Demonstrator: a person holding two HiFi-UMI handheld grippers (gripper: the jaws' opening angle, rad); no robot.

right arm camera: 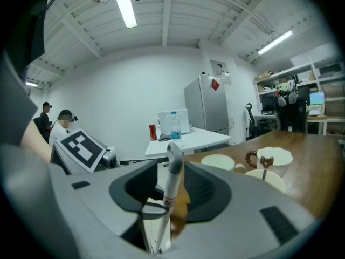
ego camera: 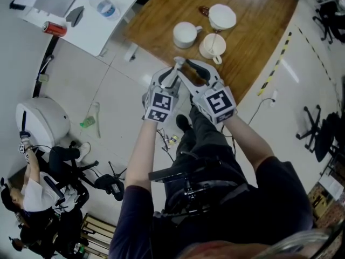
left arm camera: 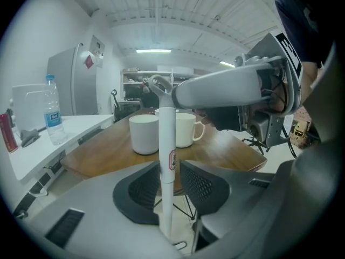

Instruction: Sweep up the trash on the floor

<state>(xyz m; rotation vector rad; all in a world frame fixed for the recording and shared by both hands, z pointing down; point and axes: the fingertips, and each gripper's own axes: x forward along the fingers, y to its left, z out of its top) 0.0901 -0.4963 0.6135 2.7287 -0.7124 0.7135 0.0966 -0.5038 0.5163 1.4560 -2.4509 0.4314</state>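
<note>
Pale floor tiles fill most of the head view, and a wooden table [ego camera: 253, 42] stands in its upper part. On this table are three white cups [ego camera: 186, 35], and one of them has a spoon in it.

Both grippers meet just at the near edge of the table, side by side, around one white broom handle [left arm camera: 166, 144]. The left gripper [left arm camera: 172, 185] holds this handle: its two dark pads press on the pole from both sides, and the pole stands upright between them. The right gripper [right arm camera: 171, 190] has its jaws wide apart. The grey top end of the handle stands in the gap between them, but the pads do not press on it.

The trash is on the floor to the left of the table, well apart from it: a clear plastic bottle with a green label [ego camera: 90, 118] lies on its side. A small yellowish piece [ego camera: 172, 140] lies on the floor below the near edge of the table, close to the person's shoes.

Further left of the table is a white desk [ego camera: 81, 36] with a water bottle [ego camera: 102, 5] and a red can [ego camera: 54, 28]. Another person [ego camera: 32, 190] sits far down-left of the table.
</note>
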